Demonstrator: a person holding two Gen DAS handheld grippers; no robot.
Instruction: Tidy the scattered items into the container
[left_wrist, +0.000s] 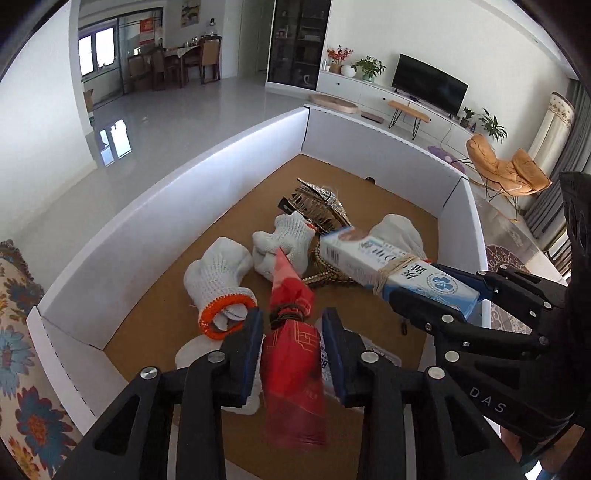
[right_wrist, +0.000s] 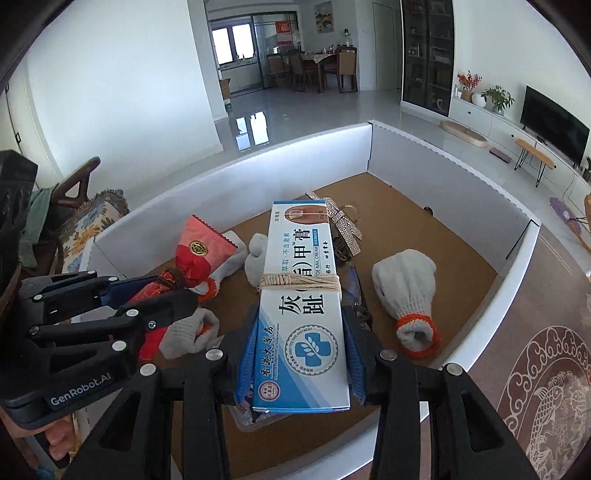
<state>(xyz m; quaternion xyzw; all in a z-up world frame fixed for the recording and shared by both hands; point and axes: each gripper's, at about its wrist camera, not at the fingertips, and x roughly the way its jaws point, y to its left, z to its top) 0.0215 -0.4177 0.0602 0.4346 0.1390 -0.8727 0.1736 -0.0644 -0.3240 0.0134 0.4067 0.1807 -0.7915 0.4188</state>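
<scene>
The container is a white cardboard box (left_wrist: 166, 221) (right_wrist: 443, 173) with a brown floor. Both grippers hang over it, pointing down. My left gripper (left_wrist: 291, 325) (right_wrist: 162, 291) stands open, and a red foil packet (left_wrist: 291, 365) (right_wrist: 199, 254) tied at the waist sits loosely between its blue pads. My right gripper (right_wrist: 301, 317) (left_wrist: 432, 291) is shut on a blue and white ointment carton (right_wrist: 303, 258) (left_wrist: 369, 262) wrapped with string. Inside the box lie white knit gloves with orange cuffs (left_wrist: 218, 277) (right_wrist: 406, 280) and a rhinestone hair clip (left_wrist: 325, 199) (right_wrist: 343, 225).
A floral cushion (left_wrist: 18, 332) lies against the box's left side. A brown patterned rug (right_wrist: 546, 369) spreads to its right. Further off stand an orange chair (left_wrist: 506, 170), a small bench and a television unit. Bare brown floor shows in the far part of the box.
</scene>
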